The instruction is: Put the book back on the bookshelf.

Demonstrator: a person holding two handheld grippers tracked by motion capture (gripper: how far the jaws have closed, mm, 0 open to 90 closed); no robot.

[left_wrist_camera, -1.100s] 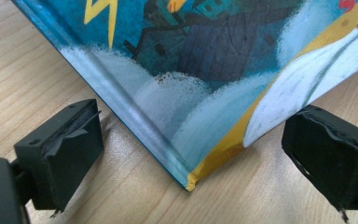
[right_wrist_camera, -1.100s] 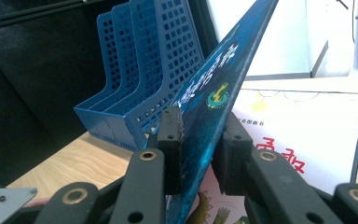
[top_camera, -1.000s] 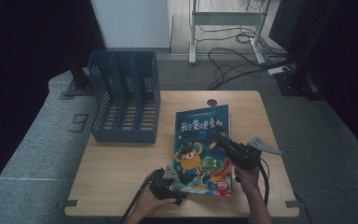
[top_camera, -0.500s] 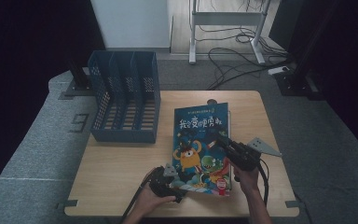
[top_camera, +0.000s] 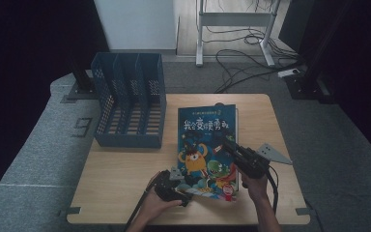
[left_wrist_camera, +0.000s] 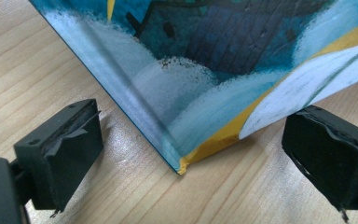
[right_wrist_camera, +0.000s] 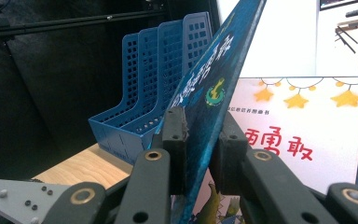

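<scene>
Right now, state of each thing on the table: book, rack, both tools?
Book: on the table, front cover lifted, first page showing.
File rack: upright, slots look empty.
Right tool: has just been closing, now clamped on the cover's edge.
Left tool: open, jaws either side of the book's near corner, not touching it.

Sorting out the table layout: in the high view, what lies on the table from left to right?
Dark blue perforated plastic file rack → left gripper → blue illustrated picture book → right gripper holding the book's cover.
</scene>
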